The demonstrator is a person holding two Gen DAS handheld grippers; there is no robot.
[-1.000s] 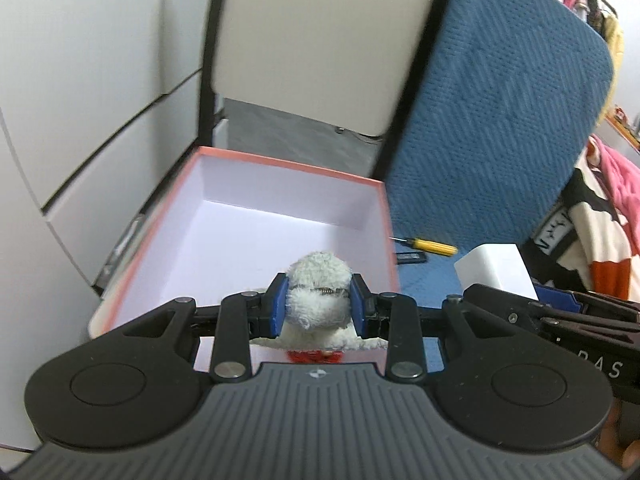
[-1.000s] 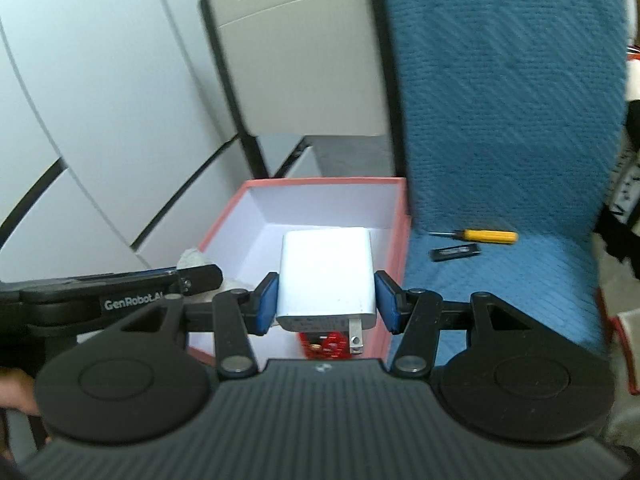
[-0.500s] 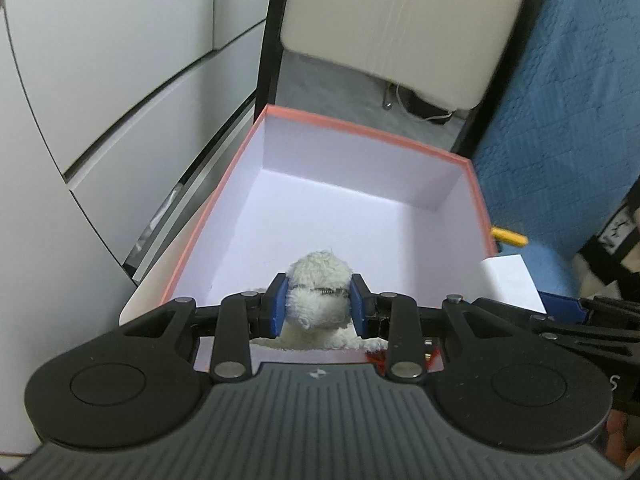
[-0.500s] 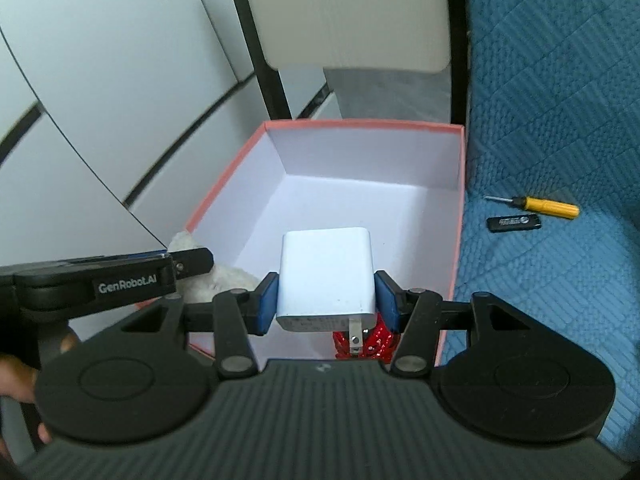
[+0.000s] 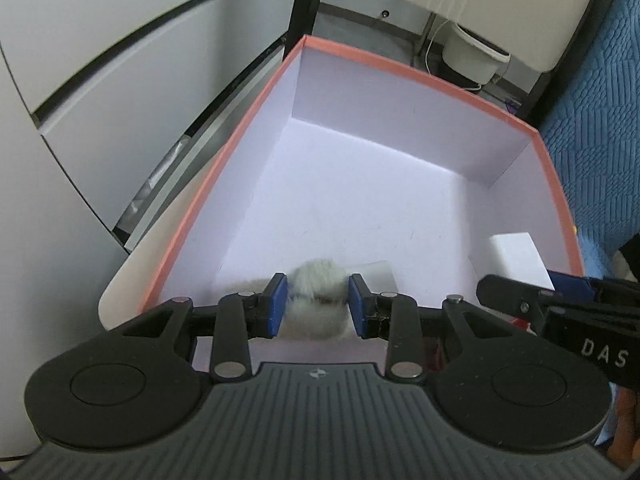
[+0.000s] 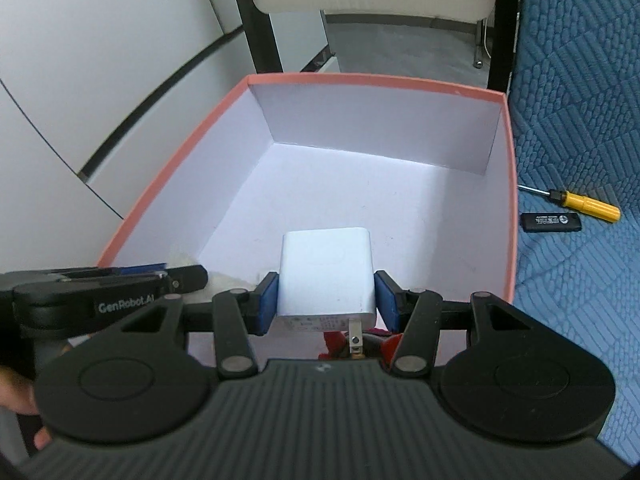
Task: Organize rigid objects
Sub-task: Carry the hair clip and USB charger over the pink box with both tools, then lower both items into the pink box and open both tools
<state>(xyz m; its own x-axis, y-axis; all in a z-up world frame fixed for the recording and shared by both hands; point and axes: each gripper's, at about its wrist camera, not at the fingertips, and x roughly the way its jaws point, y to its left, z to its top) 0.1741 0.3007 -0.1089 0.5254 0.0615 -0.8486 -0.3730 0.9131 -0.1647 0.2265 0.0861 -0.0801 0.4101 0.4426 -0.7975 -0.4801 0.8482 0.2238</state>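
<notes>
A pink-rimmed box (image 5: 420, 76) with a white inside stands open below both grippers; it also shows in the right wrist view (image 6: 372, 80). My left gripper (image 5: 319, 306) is shut on a white fluffy plush toy (image 5: 318, 300) and holds it over the box's near end. My right gripper (image 6: 326, 302) is shut on a white charger block (image 6: 326, 272), its metal prongs pointing back, also over the near end. The charger shows in the left wrist view (image 5: 516, 256) at the right. A red object (image 6: 336, 342) lies in the box under the right gripper.
A yellow-handled screwdriver (image 6: 580, 205) and a black USB stick (image 6: 552, 222) lie on the blue quilted cover (image 6: 580, 120) right of the box. White cabinet panels (image 6: 80, 80) stand at the left. A chair with black legs (image 6: 260, 20) stands behind the box.
Both grippers have moved forward and tilted down over the box, each still holding its object. The box now fills both views.
</notes>
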